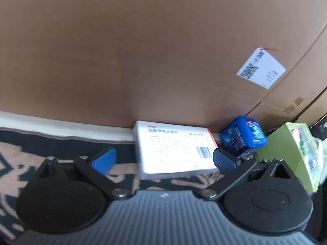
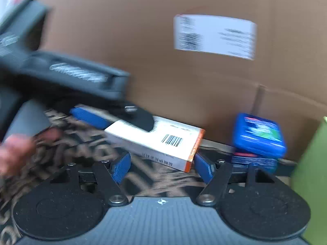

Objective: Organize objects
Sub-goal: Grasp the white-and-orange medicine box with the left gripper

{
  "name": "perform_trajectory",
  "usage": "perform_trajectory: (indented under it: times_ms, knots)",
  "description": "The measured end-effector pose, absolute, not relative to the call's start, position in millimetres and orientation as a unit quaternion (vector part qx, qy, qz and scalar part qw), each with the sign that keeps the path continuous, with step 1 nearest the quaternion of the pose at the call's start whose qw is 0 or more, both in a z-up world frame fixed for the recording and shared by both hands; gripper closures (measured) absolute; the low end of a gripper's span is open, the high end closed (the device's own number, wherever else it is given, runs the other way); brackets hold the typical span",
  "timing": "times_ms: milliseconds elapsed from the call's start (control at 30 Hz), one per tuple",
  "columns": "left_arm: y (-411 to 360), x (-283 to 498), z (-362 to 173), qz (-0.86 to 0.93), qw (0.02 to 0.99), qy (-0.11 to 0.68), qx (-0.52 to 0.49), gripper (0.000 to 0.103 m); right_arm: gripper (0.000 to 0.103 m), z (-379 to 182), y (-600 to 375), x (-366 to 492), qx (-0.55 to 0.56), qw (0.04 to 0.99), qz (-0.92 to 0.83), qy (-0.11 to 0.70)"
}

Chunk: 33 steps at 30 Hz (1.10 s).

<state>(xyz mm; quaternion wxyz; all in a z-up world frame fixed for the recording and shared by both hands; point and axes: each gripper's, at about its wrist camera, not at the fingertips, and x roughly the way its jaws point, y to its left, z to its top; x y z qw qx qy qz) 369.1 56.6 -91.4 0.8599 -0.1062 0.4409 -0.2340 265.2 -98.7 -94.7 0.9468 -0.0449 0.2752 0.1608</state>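
**Both hand-held grippers closing in on the white box**

Nearest me, my right hand-held gripper stands released, jaws apart, nothing between the pads. The near orange-edged corner of the white medicine box sits just beyond its fingertips, so I judge I am lining up to take that end.

My left hand-held gripper is also released, its blue pads spread wide. From its own camera the white medicine box lies flat just ahead, between the two pads but untouched. In the right view this gripper reaches in from the left, one pad low beside the box's far end; it looks spread to fit the box's width.

The box rests on a dark patterned cloth, which covers whatever surface is beneath. Just to its right is a blue packet, apparently stacked on another; beyond it, a green container holding small items, probably where things belong.

Behind everything stands a large cardboard box with a white label, walling off the back.
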Motion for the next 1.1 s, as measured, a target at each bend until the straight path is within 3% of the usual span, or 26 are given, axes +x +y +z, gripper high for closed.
perform_trajectory:
  times_ms: [133,300,333,433,467,700,900,1100]
  knots:
    - [67,364,-79,-0.198,0.874,0.434,-0.096,0.000,0.032,-88,-71,221,-0.091,0.927,0.285,0.225]
    - [74,353,-64,-0.156,0.886,0.427,-0.088,0.000,0.031,-89,-66,222,-0.120,0.946,0.211,0.216]
    - [72,348,-62,-0.142,0.892,0.421,-0.083,0.000,0.028,-87,-69,233,-0.110,0.950,0.197,0.218]
    - [72,330,-54,-0.117,0.903,0.406,-0.075,0.000,0.008,-85,-83,265,-0.085,0.950,0.210,0.215]
    - [73,325,-53,-0.122,0.903,0.406,-0.075,0.000,0.008,-85,-85,276,-0.081,0.945,0.225,0.225]
    - [82,318,-74,-0.138,0.881,0.436,-0.122,0.000,0.008,-104,-90,327,-0.047,0.908,0.269,0.319]
    - [74,323,-84,-0.135,0.874,0.455,-0.108,0.000,0.012,-97,-73,246,-0.065,0.902,0.350,0.245]
    - [56,319,-86,-0.111,0.891,0.434,-0.070,0.000,0.012,-89,-93,214,-0.091,0.953,0.202,0.205]
